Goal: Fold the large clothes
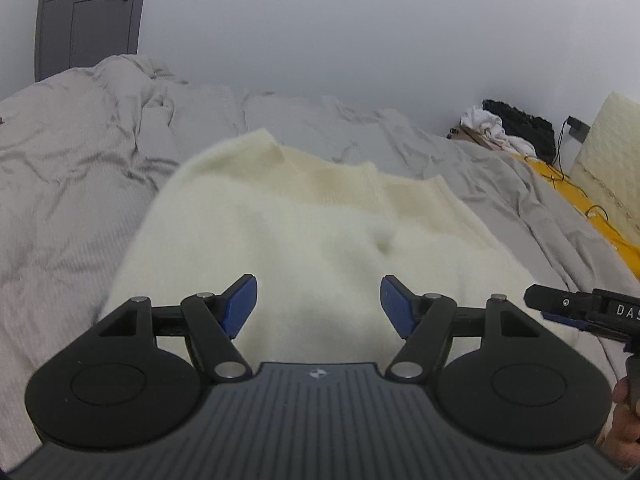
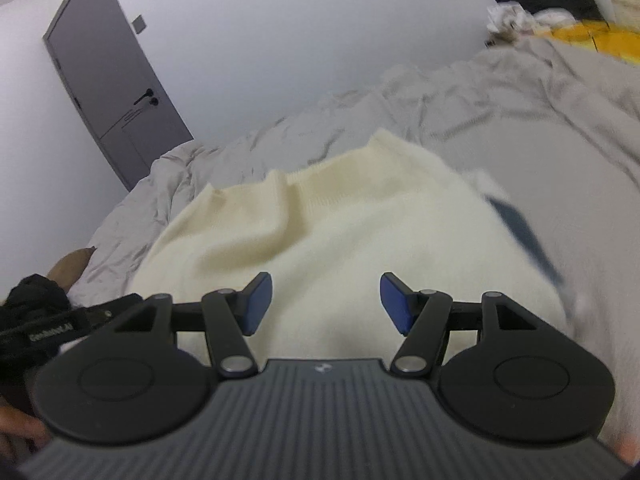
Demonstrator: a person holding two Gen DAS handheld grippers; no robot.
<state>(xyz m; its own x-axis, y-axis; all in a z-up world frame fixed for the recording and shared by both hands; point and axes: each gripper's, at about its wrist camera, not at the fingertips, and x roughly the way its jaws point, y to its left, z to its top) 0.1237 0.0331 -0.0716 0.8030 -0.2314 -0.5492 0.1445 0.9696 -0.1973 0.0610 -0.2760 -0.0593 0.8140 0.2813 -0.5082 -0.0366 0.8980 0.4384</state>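
A cream fuzzy sweater [image 1: 304, 232] lies folded on the rumpled grey bed cover [image 1: 80, 168], its ribbed hem at the far end. My left gripper [image 1: 319, 306] hovers above the sweater's near part, open, with nothing between its blue pads. In the right wrist view the same sweater [image 2: 320, 232] fills the middle. My right gripper [image 2: 326, 304] also hangs over it, open and empty. A dark stripe [image 2: 520, 232] shows along the sweater's right edge. The tip of the right gripper [image 1: 568, 304] pokes in at the left wrist view's right side.
A grey door [image 1: 88, 12] stands in the white wall at the back left. Dark and white clothes [image 1: 508, 128] are piled at the bed's far right by a yellow sheet [image 1: 584, 208] and a cable. A person's hand [image 1: 624, 420] grips the right tool.
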